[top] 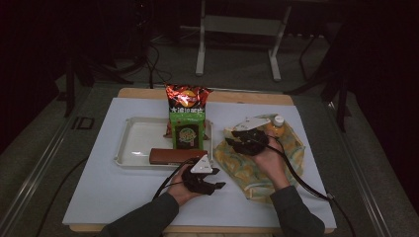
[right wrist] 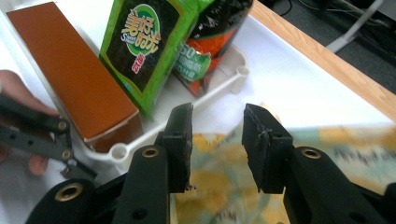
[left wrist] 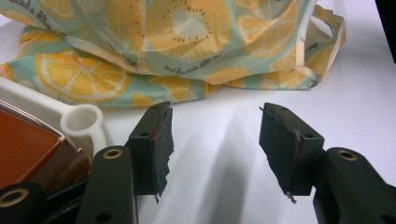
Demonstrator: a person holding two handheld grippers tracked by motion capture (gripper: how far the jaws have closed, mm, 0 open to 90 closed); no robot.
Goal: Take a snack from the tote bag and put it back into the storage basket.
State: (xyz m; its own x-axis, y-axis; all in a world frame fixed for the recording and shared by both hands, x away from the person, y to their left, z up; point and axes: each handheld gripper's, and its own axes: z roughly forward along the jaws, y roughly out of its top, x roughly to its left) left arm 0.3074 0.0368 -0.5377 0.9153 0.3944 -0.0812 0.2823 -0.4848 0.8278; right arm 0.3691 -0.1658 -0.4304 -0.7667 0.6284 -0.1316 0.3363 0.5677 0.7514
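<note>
Left gripper [left wrist: 215,140] open beside lemon-print bag [left wrist: 187,42], right gripper [right wrist: 217,140] open, seemingly just above it

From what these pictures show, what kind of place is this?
Probably a dim lab or recording room, not a home: a wooden table under a white sheet, metal stand legs and loose black cables on grey floor behind it.

Bare white table [left wrist: 219,154] between open left claw [left wrist: 215,140] and bag [left wrist: 187,46]; tray [left wrist: 84,119] close alongside.

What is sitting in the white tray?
In the white tray: a brown box, a green snack bag leaning upright, and an orange-red bag behind it, whose lower part the green bag covers.
</note>
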